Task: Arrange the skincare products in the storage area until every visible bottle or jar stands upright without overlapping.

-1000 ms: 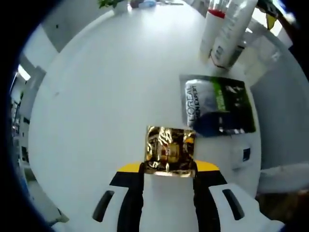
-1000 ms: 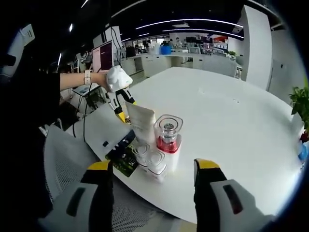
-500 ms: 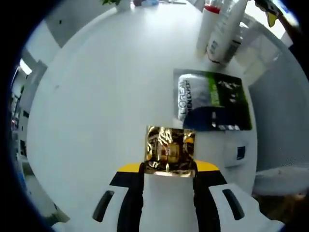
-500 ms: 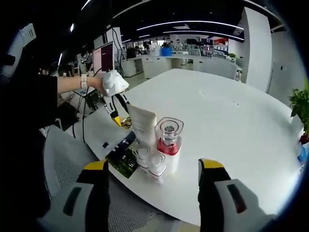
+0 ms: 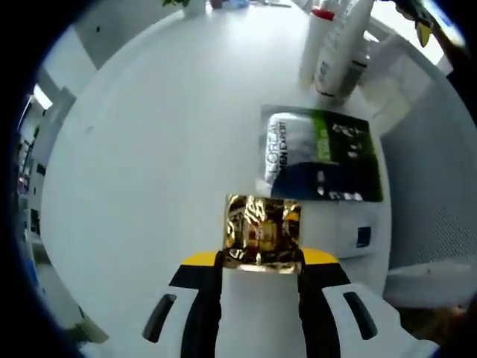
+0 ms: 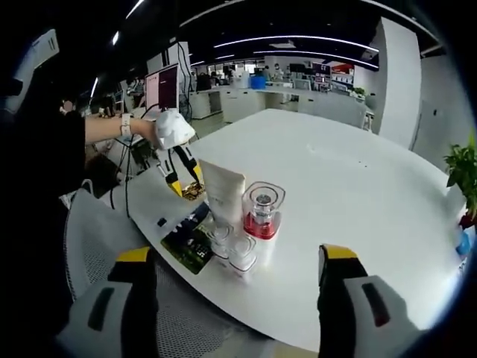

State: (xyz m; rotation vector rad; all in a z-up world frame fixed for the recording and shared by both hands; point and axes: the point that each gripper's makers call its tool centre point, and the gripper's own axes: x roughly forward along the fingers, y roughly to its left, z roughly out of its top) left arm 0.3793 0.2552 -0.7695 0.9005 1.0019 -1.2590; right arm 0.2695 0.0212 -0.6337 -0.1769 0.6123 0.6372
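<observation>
My left gripper (image 5: 261, 257) is shut on a gold foil sachet (image 5: 262, 231), held just above the white table (image 5: 149, 149). A green and black sachet (image 5: 322, 165) lies flat to its right. A white tube (image 6: 223, 192), a bottle with a red band and clear cap (image 6: 261, 216) and small clear-capped jars (image 6: 231, 245) stand upright in a cluster near the table edge. My right gripper (image 6: 235, 257) hangs open in front of that cluster, with nothing between its jaws. In the right gripper view, the left gripper (image 6: 179, 170) holds the gold sachet (image 6: 192, 191) behind the tube.
A small white box (image 5: 356, 239) lies by the table edge beside the green sachet (image 6: 188, 245). A gloved hand (image 6: 171, 128) holds the left gripper. A mesh chair (image 6: 89, 231) stands at the table's edge. A potted plant (image 6: 466, 168) sits far right.
The left gripper view has shifted a little with the gold sachet still clamped. The right gripper's jaws stand slightly further apart, and its view has drawn back a little from the bottles.
</observation>
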